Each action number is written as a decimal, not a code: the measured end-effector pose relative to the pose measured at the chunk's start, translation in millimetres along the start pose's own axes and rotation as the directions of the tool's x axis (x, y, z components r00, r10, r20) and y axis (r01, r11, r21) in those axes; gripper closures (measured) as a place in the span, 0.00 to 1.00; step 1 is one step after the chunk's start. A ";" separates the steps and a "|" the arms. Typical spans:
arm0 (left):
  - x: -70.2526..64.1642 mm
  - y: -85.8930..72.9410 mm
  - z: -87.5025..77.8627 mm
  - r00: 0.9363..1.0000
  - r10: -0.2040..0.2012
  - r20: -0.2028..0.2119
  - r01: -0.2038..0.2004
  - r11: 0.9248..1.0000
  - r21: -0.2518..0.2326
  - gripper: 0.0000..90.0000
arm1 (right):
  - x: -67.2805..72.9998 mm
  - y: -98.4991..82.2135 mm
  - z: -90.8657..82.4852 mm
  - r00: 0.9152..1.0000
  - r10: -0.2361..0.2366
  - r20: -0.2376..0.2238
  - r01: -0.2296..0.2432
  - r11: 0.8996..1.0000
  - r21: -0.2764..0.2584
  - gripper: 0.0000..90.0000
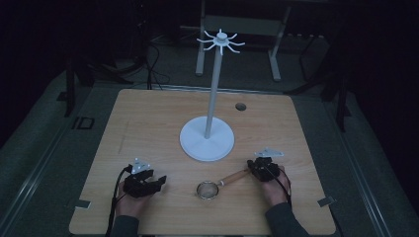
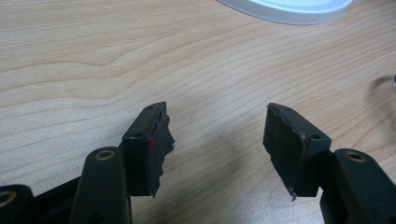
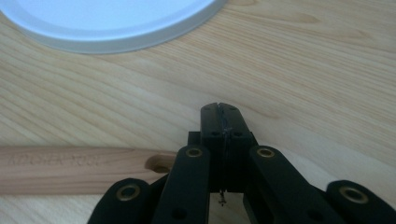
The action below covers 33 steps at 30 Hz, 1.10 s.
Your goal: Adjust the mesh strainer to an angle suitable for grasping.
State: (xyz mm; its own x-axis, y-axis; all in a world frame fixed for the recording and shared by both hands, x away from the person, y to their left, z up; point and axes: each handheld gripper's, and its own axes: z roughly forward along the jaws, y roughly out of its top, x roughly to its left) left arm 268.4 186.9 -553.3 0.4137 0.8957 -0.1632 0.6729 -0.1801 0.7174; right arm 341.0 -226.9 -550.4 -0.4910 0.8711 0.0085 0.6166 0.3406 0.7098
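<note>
Wooden table [image 1: 148, 118]: strainer [image 1: 208, 189] handle beside right gripper [image 3: 219, 109] clenched jaws; left gripper [image 2: 217, 135] jaws released

We see a white stand [image 1: 207, 139] on the pale wood-grain tabletop [image 1: 148, 123], black fingers [image 2: 149, 149], and a light wooden handle [image 3: 70, 169].

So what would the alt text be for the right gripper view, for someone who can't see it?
The right hand-held gripper, its two black jaws pressed shut, sits low over a light wooden table beside the end of a wooden handle with a hole in it and faint lettering. The rim of a white round base curves across the top left.
</note>
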 end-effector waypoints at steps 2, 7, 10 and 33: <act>0.1 0.0 0.1 1.000 0.000 0.000 0.000 1.000 0.000 0.45 | -1.0 -1.1 -1.5 1.000 0.007 0.000 -0.007 1.000 -0.001 1.00; 0.0 0.1 0.2 1.000 0.000 0.001 0.000 1.000 0.000 0.45 | -5.3 -10.9 -8.4 0.999 0.035 -0.006 -0.035 0.999 0.000 1.00; -0.4 0.1 -0.4 1.000 0.001 -0.001 -0.001 1.000 -0.004 0.45 | -5.2 -13.2 -9.0 0.999 0.038 -0.013 -0.038 0.999 -0.003 0.99; 1.1 1.0 -4.4 1.000 -0.005 0.005 0.005 0.999 -0.035 0.46 | 0.4 1.0 1.7 0.997 0.047 -0.059 -0.048 0.999 -0.011 0.99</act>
State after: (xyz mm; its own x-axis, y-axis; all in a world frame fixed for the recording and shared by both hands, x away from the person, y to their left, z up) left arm 266.8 189.5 -549.8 0.4136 0.8943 -0.1706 0.6536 -0.1611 0.7395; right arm 342.4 -225.7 -550.9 -0.4972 0.8636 0.0834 0.6323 0.2949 0.7164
